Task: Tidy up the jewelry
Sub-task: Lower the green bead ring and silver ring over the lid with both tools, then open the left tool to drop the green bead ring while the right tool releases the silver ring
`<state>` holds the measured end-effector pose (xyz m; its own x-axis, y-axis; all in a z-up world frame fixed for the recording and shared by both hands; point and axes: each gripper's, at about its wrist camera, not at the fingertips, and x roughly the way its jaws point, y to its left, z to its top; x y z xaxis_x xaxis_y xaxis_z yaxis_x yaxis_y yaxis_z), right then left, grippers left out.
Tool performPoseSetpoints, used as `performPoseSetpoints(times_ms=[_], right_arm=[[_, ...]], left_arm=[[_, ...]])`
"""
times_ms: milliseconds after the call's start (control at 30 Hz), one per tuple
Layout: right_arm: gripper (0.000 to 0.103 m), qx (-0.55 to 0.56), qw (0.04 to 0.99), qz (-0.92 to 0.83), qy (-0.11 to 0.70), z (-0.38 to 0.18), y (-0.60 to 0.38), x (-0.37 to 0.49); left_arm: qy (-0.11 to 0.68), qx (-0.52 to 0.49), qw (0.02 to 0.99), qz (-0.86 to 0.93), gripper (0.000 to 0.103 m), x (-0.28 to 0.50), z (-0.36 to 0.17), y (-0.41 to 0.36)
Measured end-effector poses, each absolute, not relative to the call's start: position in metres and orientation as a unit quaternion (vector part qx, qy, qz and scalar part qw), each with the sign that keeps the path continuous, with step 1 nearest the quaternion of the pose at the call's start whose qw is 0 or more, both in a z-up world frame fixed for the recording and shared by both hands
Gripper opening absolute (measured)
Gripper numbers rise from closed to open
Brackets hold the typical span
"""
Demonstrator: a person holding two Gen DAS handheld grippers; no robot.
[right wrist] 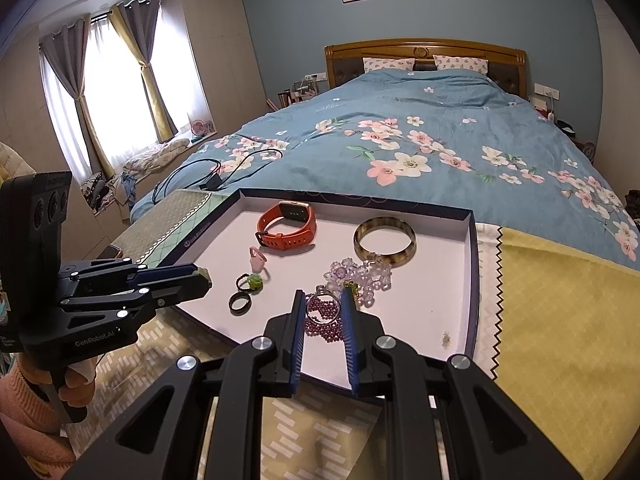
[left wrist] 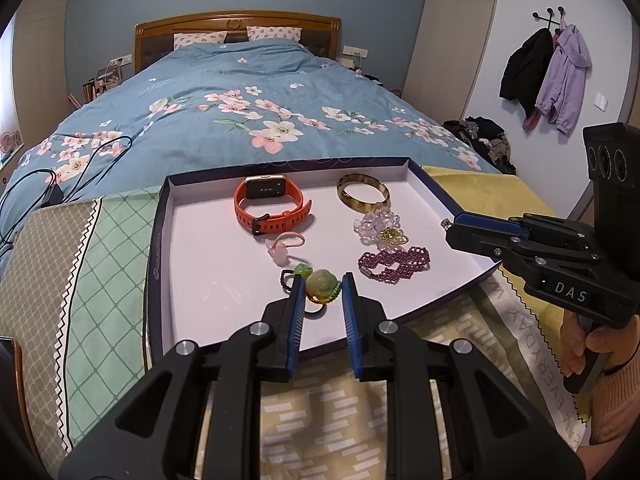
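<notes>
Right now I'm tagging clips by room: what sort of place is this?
A bedroom, most likely: a bed with pillows, a curtained window, and coats hung on wall hooks.

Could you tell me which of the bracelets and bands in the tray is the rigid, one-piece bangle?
The amber, tortoiseshell-patterned bangle at the tray's far right. The purple bracelet and clear bracelet are beaded strands, and the orange watch has a buckled strap.
</notes>
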<state>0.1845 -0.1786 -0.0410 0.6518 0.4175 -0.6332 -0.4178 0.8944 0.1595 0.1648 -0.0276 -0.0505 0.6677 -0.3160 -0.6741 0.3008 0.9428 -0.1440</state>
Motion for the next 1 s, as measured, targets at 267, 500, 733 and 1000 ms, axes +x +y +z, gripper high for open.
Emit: performPoseSetpoints(times_ms=[267, 500, 733, 1000], right_arm=[[0.016, -0.002, 0.907, 0.229, 0.354, -0.045, -0.176, 0.192], [0.016, 0.002, 0.904, 0.227, 0.362, -0.050, -0.175, 0.198], [0.016, 0.002, 0.901, 0.225, 0.370, -0.055, -0.174, 0.203], [0.016, 0.001, 0.898, 0.222, 0.379, -0.061, -0.172, 0.208]], left_arm=[[0.378, -0.010, 0.911, -0.164, 0.019, 0.172, -0.056, -0.027], [0.381, -0.006, 0.911, -0.159, 0.019, 0.178, -0.060, -0.029], [0.383, -0.006, 0.910, -0.156, 0.019, 0.182, -0.062, -0.028], [0.388, -0.005, 0.909, -0.150, 0.019, 0.189, -0.069, -0.027]])
